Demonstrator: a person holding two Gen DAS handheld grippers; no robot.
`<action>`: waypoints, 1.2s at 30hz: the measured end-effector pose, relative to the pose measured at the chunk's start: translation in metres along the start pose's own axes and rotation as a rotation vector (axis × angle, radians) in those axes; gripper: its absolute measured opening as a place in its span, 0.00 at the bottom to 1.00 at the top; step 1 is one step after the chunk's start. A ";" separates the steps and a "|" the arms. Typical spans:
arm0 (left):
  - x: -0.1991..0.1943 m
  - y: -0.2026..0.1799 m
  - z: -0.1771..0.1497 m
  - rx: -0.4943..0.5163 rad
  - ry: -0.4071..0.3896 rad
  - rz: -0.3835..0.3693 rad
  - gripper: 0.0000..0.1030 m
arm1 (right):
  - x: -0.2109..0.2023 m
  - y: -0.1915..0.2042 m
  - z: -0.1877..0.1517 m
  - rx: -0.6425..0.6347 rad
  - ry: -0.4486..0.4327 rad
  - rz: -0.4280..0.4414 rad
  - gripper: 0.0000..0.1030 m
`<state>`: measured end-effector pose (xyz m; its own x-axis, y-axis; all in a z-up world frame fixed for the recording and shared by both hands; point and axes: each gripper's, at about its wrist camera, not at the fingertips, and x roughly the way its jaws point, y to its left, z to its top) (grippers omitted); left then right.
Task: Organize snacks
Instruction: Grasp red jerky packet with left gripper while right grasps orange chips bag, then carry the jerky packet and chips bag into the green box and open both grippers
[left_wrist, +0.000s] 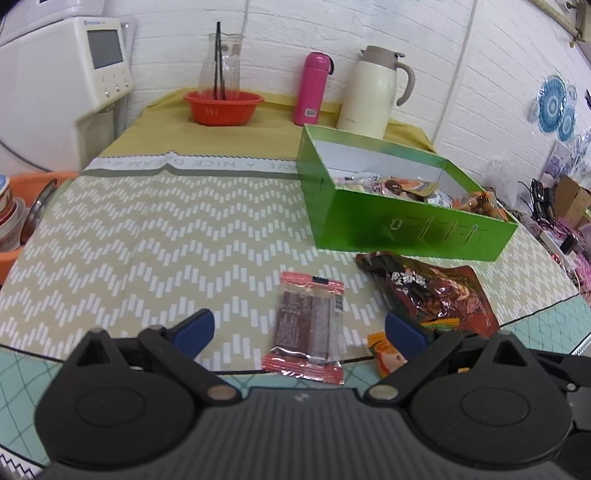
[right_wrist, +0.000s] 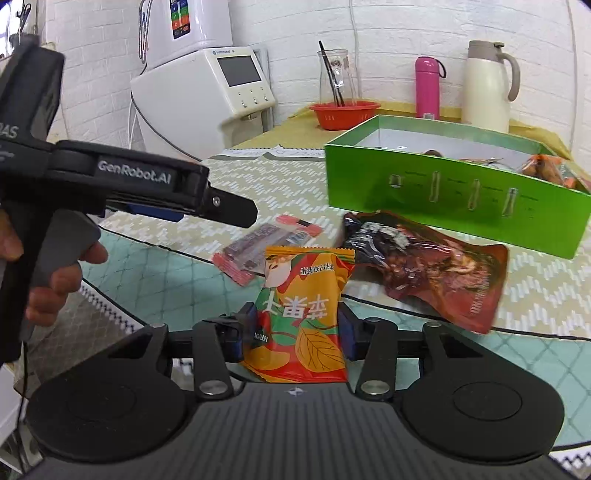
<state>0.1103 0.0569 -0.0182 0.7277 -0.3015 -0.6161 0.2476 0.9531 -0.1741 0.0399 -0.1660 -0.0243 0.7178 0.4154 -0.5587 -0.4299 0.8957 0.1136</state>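
My left gripper (left_wrist: 299, 328) is open, its blue pads either side of a small red-edged brown snack packet (left_wrist: 308, 325) lying flat on the table. My right gripper (right_wrist: 295, 328) is shut on an orange and green snack packet (right_wrist: 303, 314) and holds it above the table edge; a corner of it shows in the left wrist view (left_wrist: 386, 354). A dark red-brown snack pouch (left_wrist: 432, 291) lies in front of the green box (left_wrist: 406, 218), which holds several snacks. The pouch (right_wrist: 436, 269), the small packet (right_wrist: 258, 243) and the box (right_wrist: 461, 206) also show in the right wrist view, with the left gripper's body (right_wrist: 147, 184) at left.
At the back of the table stand an orange bowl (left_wrist: 223, 107) with a glass jar behind it, a pink bottle (left_wrist: 312, 88) and a cream thermos jug (left_wrist: 373, 92). A white appliance (left_wrist: 66, 74) is at the left. An orange basket of dishes (left_wrist: 22, 221) sits at the far left.
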 end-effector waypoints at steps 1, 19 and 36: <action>0.003 -0.004 -0.001 0.022 0.005 -0.001 0.95 | -0.004 -0.005 -0.002 0.008 -0.002 -0.006 0.74; 0.038 -0.022 -0.002 0.156 0.065 0.073 0.51 | -0.020 -0.030 -0.016 0.081 -0.032 -0.035 0.74; -0.010 -0.039 0.009 0.162 -0.043 -0.015 0.35 | -0.045 -0.035 -0.001 0.070 -0.112 -0.015 0.70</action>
<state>0.0994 0.0230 0.0019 0.7490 -0.3203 -0.5800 0.3560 0.9328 -0.0554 0.0224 -0.2157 -0.0039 0.7820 0.4138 -0.4661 -0.3825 0.9091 0.1652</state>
